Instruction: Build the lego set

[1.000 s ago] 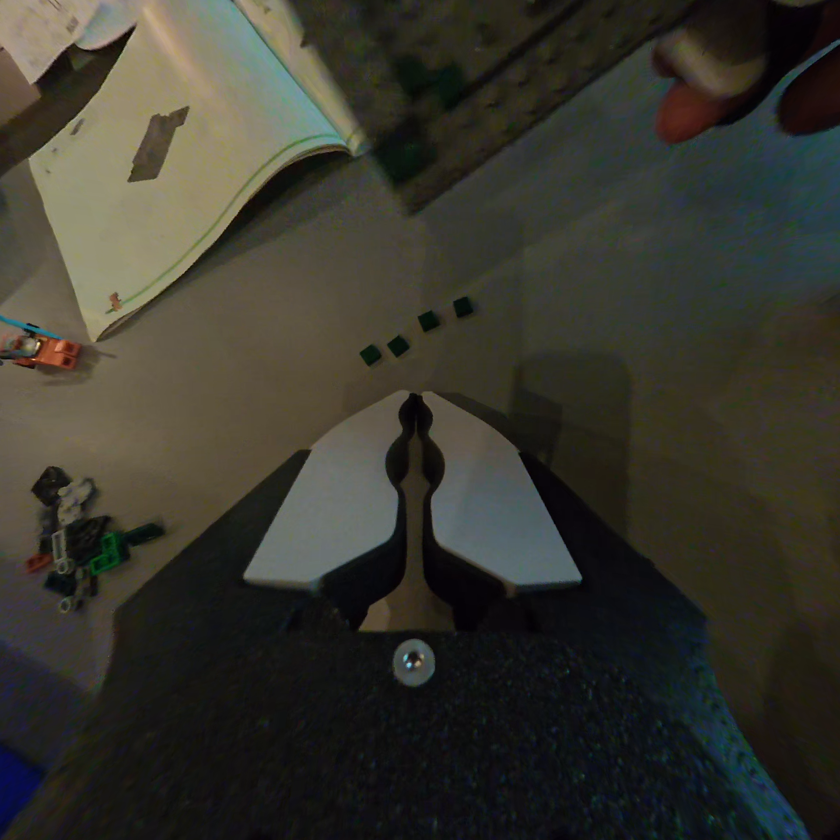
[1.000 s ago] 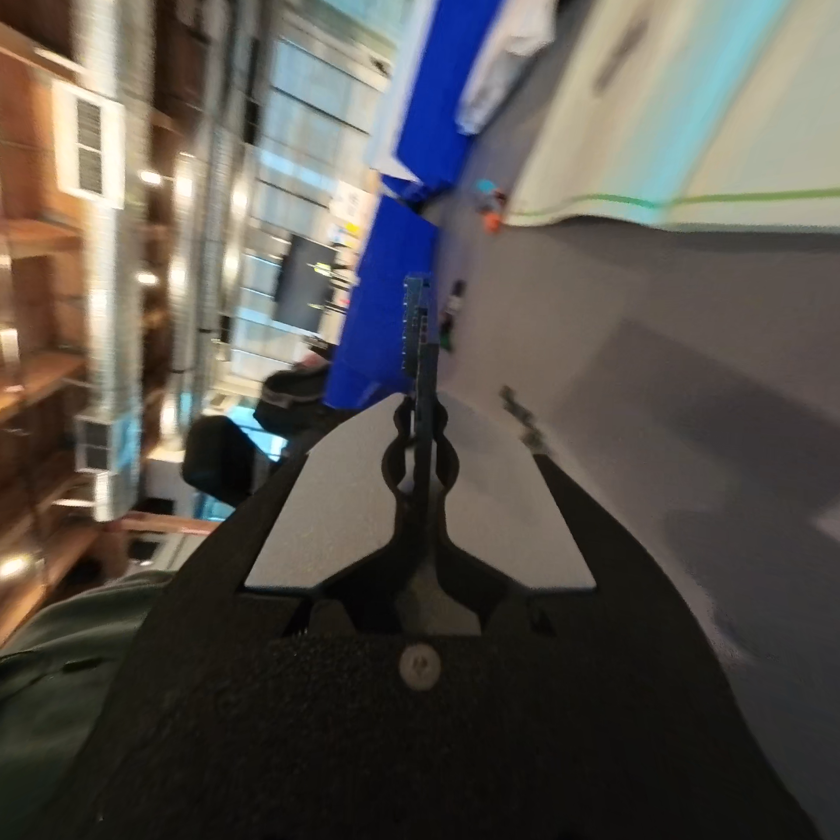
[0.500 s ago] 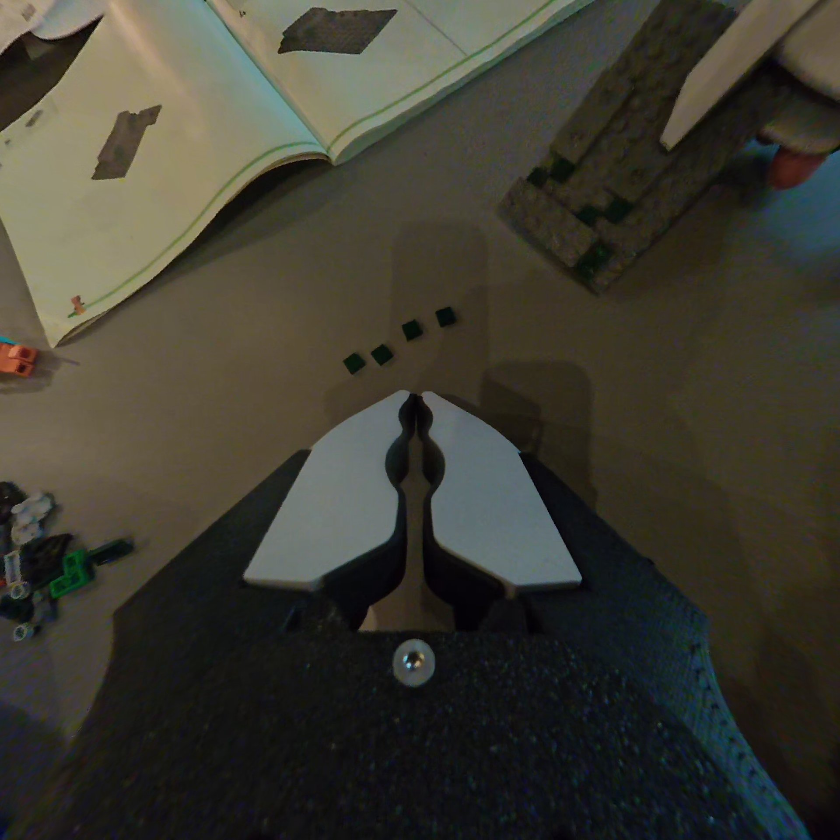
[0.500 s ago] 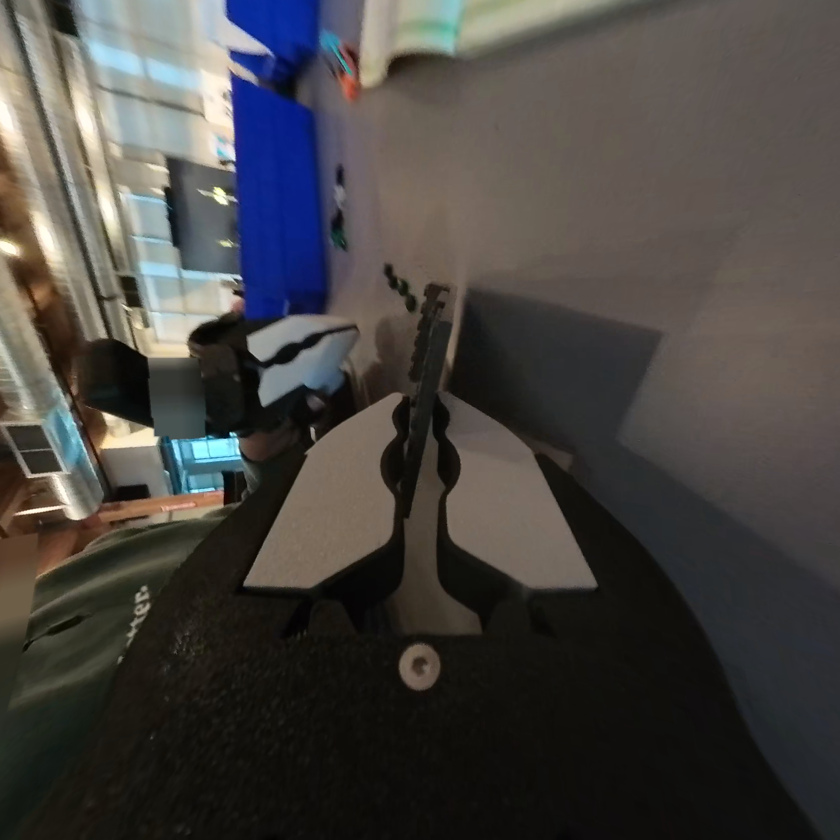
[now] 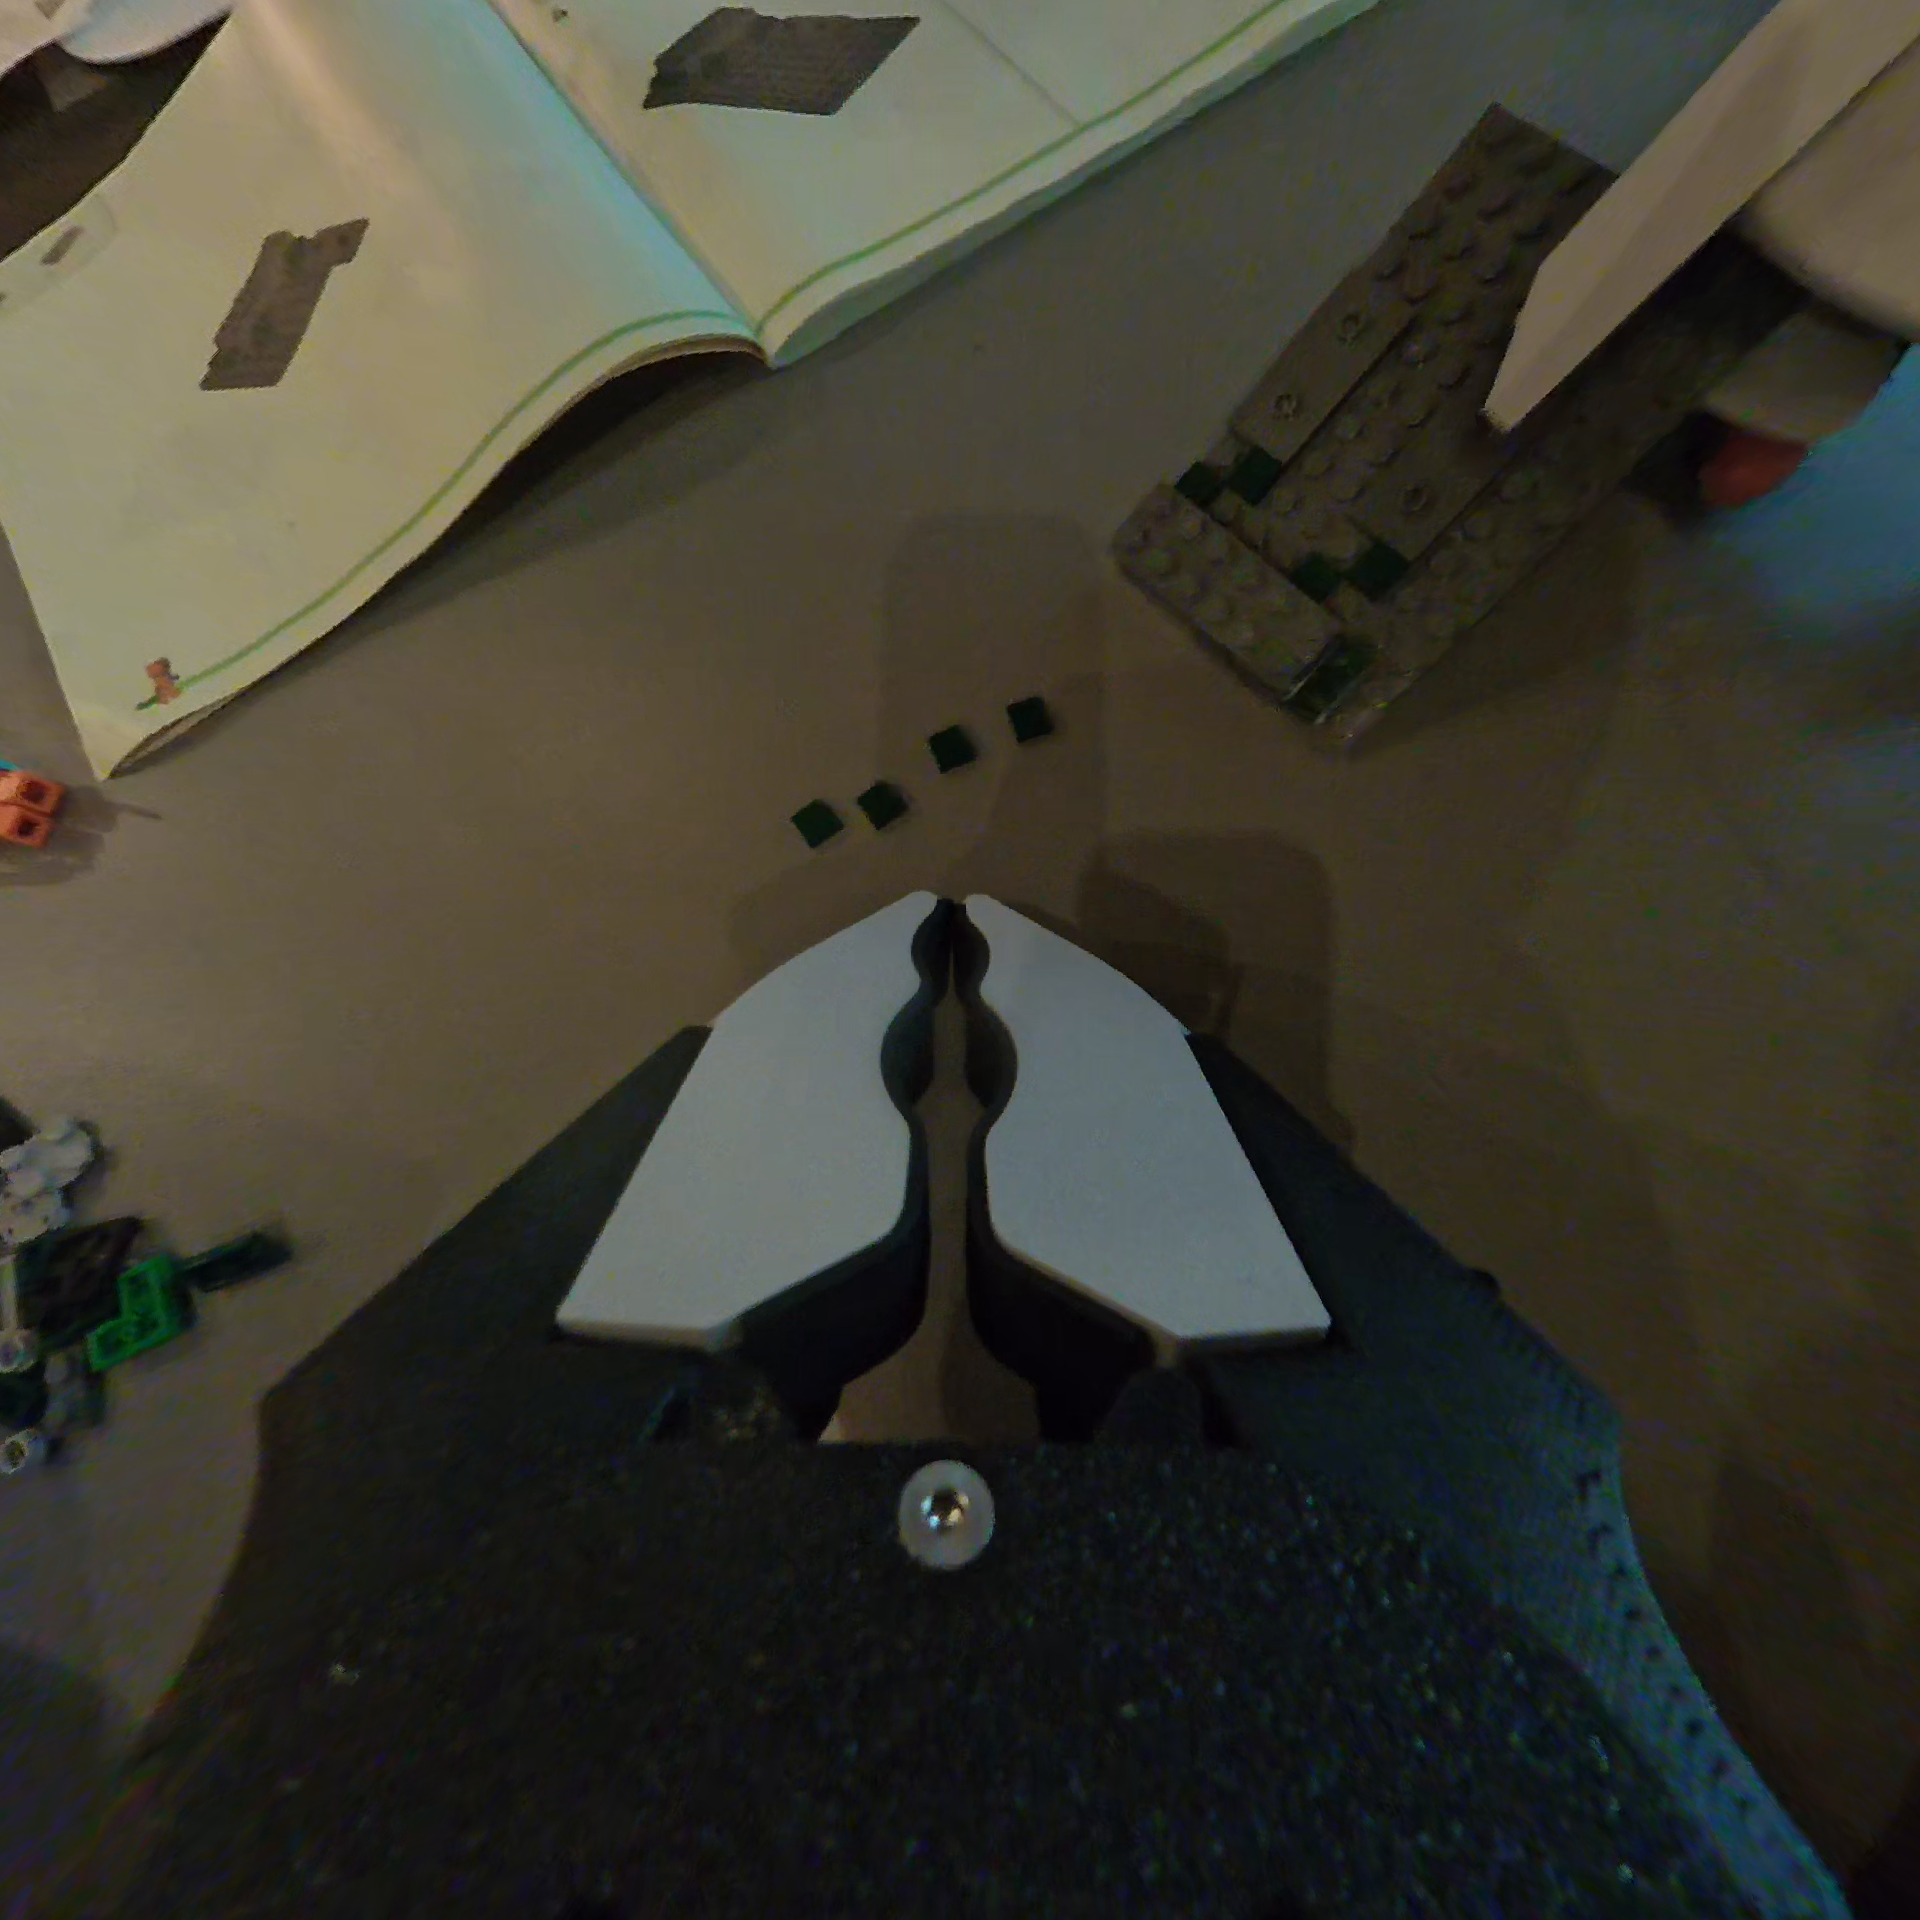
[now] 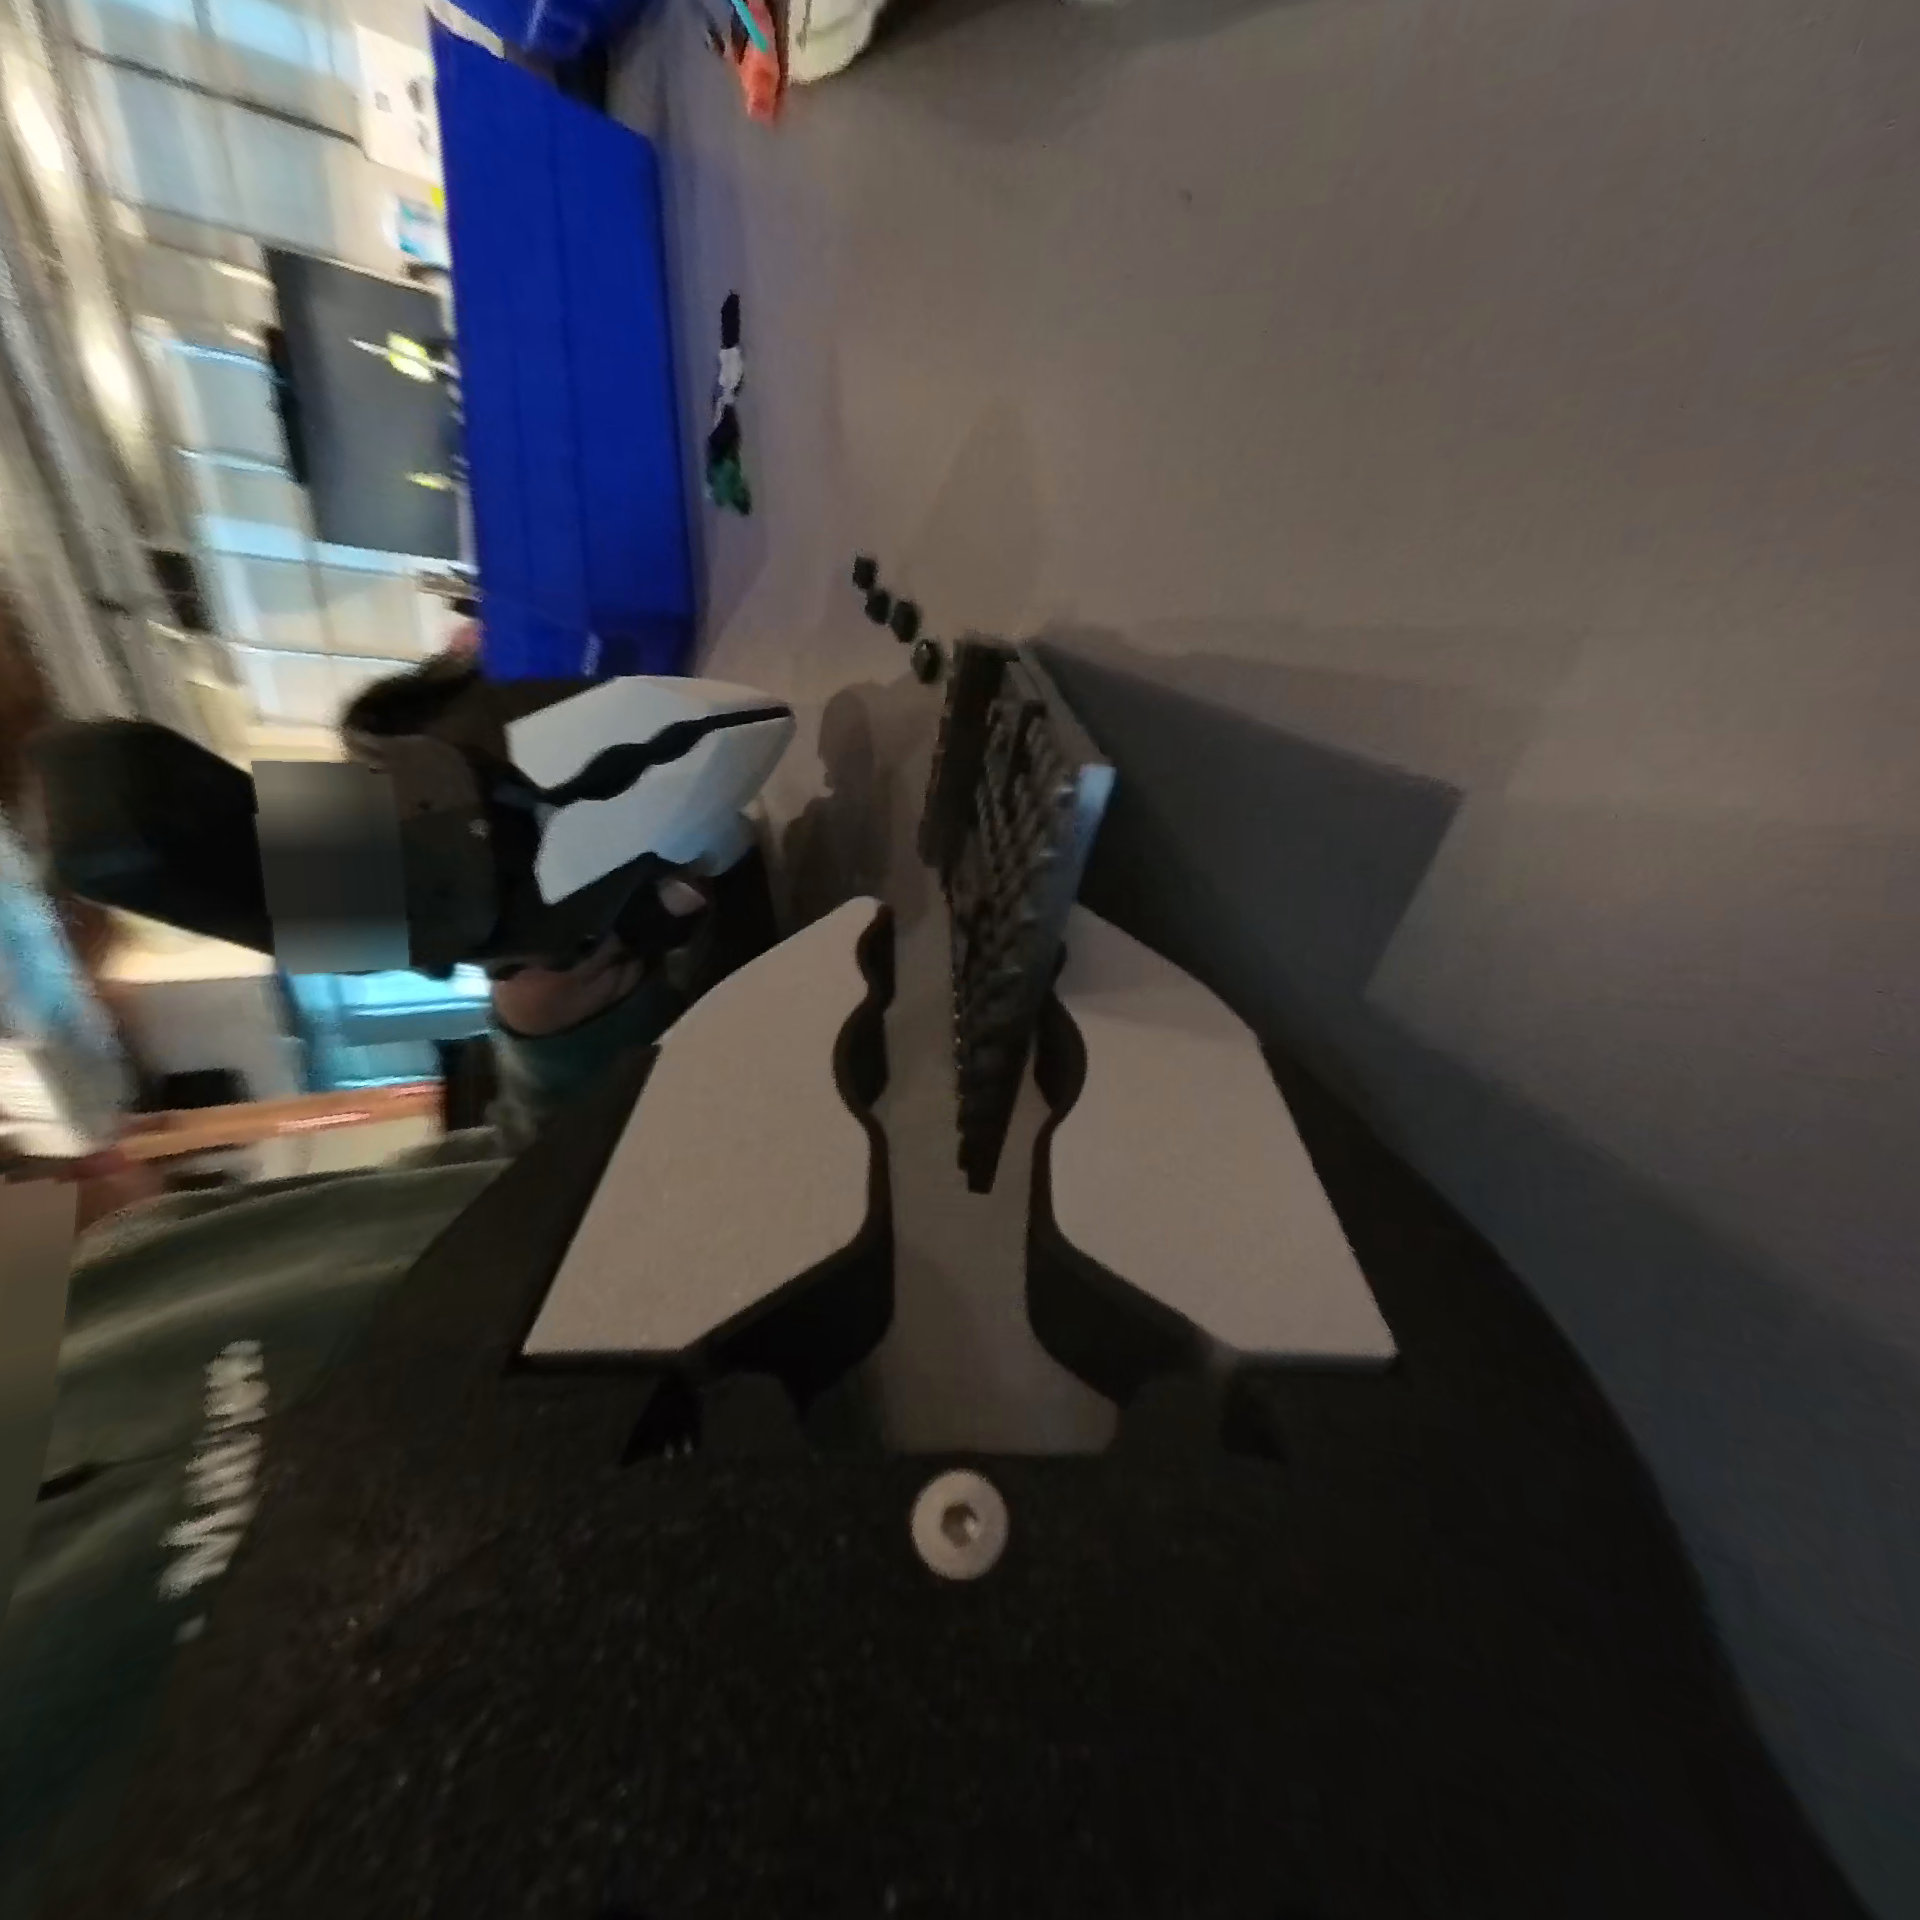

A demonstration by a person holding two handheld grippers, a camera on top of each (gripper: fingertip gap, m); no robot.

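The left gripper [image 5: 951,906] hovers over the desk [image 5: 1558,1039] with jaws closed and empty. The right gripper [image 6: 961,914] is open, its jaws spread around the grey plate assembly [image 5: 1382,436], which lies on the desk. Four dark green tiles [image 5: 914,774] sit in a row between. A booklet [image 5: 436,260] lies open; loose pieces [image 5: 94,1320] are piled left.

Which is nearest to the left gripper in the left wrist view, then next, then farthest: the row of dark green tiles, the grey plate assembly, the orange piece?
From the left gripper:
1. Row of dark green tiles, on the table just ahead of the tips.
2. Grey plate assembly, ahead and to the right, at the right gripper.
3. Orange piece, at the far left edge.
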